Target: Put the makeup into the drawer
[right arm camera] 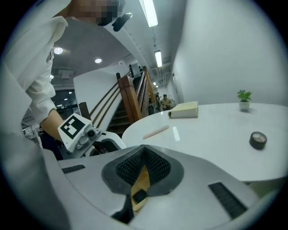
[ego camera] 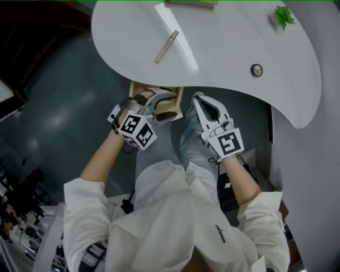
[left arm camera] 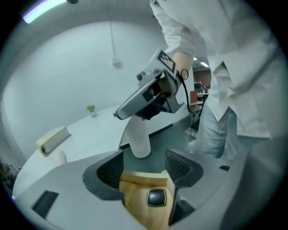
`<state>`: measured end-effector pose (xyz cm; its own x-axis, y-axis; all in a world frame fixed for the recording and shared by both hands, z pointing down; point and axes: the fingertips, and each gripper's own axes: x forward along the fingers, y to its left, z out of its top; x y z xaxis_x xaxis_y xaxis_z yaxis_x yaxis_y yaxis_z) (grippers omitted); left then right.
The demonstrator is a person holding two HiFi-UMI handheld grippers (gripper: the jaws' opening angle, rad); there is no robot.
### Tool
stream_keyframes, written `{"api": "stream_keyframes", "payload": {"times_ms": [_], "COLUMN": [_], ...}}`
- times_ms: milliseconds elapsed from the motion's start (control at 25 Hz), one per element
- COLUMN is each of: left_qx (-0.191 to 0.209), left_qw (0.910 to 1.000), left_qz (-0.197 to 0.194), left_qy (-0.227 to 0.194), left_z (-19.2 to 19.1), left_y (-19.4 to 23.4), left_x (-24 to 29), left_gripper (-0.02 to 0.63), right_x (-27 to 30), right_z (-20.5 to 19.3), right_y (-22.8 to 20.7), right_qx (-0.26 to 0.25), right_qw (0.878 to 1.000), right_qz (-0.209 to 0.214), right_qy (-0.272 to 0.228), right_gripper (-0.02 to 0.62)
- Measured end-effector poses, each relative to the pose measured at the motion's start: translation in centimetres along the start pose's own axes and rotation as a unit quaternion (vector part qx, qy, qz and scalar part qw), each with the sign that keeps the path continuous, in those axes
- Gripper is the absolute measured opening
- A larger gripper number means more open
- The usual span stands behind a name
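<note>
An open wooden drawer (ego camera: 137,89) sticks out under the white table's (ego camera: 228,37) near edge. A black square compact (left arm camera: 156,197) lies inside it, also visible in the right gripper view (right arm camera: 139,196). A slim beige makeup stick (ego camera: 166,46) (right arm camera: 156,131) and a small round dark pot (ego camera: 256,69) (right arm camera: 258,139) rest on the tabletop. My left gripper (ego camera: 168,105) (left arm camera: 144,165) hovers over the drawer, open, with nothing between its pads. My right gripper (ego camera: 197,98) (right arm camera: 143,155) is beside it to the right, shut and empty.
A closed book (ego camera: 191,3) (right arm camera: 184,109) lies at the table's far edge and a small potted plant (ego camera: 283,16) (right arm camera: 244,99) stands at the far right. My lap sits just below the drawer. A wooden staircase (right arm camera: 135,96) rises beyond the table.
</note>
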<state>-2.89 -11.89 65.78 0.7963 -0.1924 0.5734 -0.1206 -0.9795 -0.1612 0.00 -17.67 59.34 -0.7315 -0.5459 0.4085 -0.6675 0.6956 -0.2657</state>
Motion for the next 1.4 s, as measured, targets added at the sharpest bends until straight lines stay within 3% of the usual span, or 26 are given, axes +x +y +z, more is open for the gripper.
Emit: {"api": "stream_keyframes", "payload": {"times_ms": [120, 240, 360, 560, 640, 1000, 1200, 1400], "left_qx": [-0.041, -0.102, -0.158, -0.224, -0.238, -0.192, -0.136, -0.126], "left_qw": [0.9969, 0.9823, 0.9544, 0.8887, 0.8709, 0.8293, 0.8164, 0.7984], "left_qz": [0.056, 0.128, 0.195, 0.295, 0.320, 0.403, 0.450, 0.481], "left_qy": [-0.037, -0.092, -0.161, -0.270, -0.288, -0.336, -0.335, -0.340], "left_z": [3.0, 6.1, 9.4, 16.4, 18.8, 25.7, 28.1, 29.1], "left_y": [2.5, 5.9, 8.5, 12.9, 13.9, 15.8, 15.7, 16.4], "left_x": [-2.5, -5.1, -8.0, -15.6, -18.6, -28.9, -33.8, -37.2], "left_gripper": [0.302, 0.268, 0.199, 0.101, 0.079, 0.041, 0.037, 0.037], "right_x": [-0.3, -0.8, -2.0, -6.2, -8.7, -19.0, -25.0, -28.9], "right_z": [2.3, 4.1, 5.9, 12.9, 16.1, 23.8, 27.1, 28.6], "right_y": [-0.9, -1.5, -1.8, -1.9, -1.8, -3.9, -3.8, -4.5], "right_qx": [-0.003, -0.007, -0.004, -0.013, -0.017, -0.035, -0.064, -0.071], "right_qw": [1.000, 0.999, 0.998, 0.989, 0.985, 0.959, 0.935, 0.918], "right_qz": [-0.015, -0.028, -0.049, -0.086, -0.100, -0.172, -0.218, -0.252], "right_qy": [-0.016, -0.027, -0.049, -0.120, -0.142, -0.224, -0.273, -0.299], "right_gripper": [0.017, 0.017, 0.017, 0.017, 0.017, 0.017, 0.017, 0.017]}}
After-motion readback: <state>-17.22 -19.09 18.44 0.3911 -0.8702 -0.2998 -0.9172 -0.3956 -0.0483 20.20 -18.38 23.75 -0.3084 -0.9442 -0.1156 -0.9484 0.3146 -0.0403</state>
